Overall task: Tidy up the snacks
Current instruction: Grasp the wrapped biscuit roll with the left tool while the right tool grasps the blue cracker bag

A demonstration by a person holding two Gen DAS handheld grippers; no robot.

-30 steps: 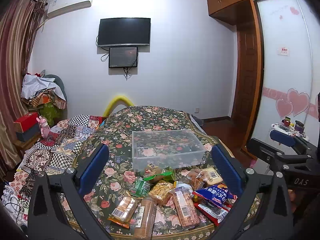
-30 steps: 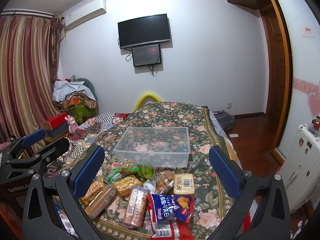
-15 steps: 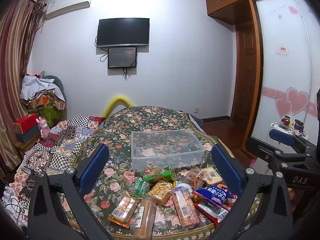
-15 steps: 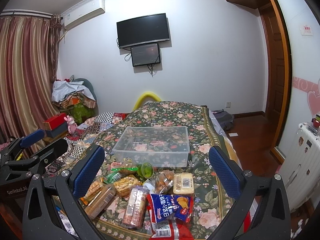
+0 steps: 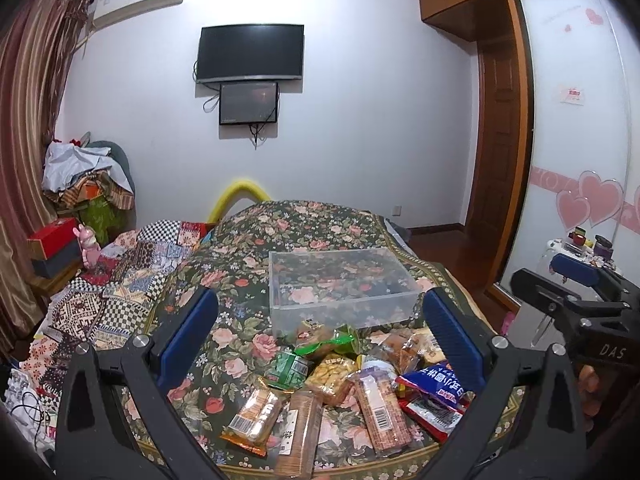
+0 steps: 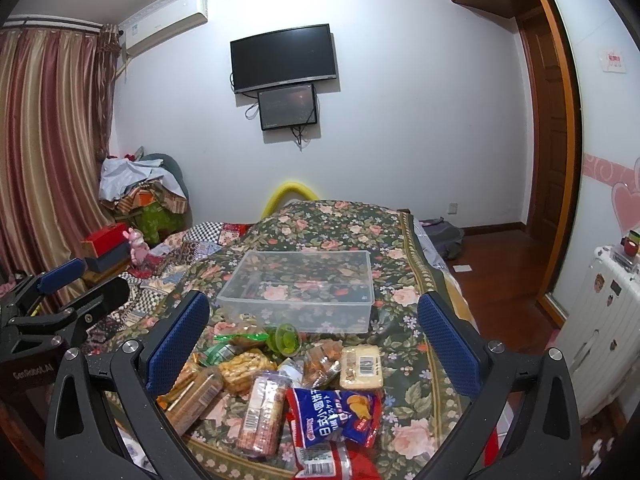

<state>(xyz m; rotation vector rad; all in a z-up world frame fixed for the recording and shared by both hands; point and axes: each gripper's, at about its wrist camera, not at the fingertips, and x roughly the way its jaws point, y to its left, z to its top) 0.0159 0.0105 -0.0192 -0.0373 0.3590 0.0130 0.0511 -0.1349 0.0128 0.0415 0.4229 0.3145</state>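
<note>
Hovering over the near end of the floral counter (image 5: 248,356), both grippers hold nothing right now. The left gripper (image 5: 320,332) has its blue-padded fingers (image 5: 188,332) spread wide, nothing between them but the view of the snack pile. Same story on the right gripper (image 6: 314,334): fingers (image 6: 178,338) wide apart, framing the heap from its own side.

And what a heap! The snacks (image 5: 340,380) lie bunched at the counter's near edge, touching and overlapping. From the right wrist view, a blue chip bag (image 6: 340,412) sits up front, partly over a red packet (image 6: 332,460); just beside it a long clear-wrapped biscuit pack (image 6: 260,412) with a barcode; beyond that a pale yellow block (image 6: 362,366), barcode up. A green packet (image 6: 286,338) lies closest to the box.

The clear plastic box (image 5: 340,284) stands just past the pile, open-topped, the floral cloth showing through its walls; nothing shows inside it. In the left wrist view, an orange-wrapped pack (image 5: 252,416) and a brown biscuit sleeve (image 5: 300,428) lie nearest the edge, a small green pouch (image 5: 290,368) behind them.

Each gripper shows at the edge of the other's view, off to its side, well apart from the snacks.
</note>
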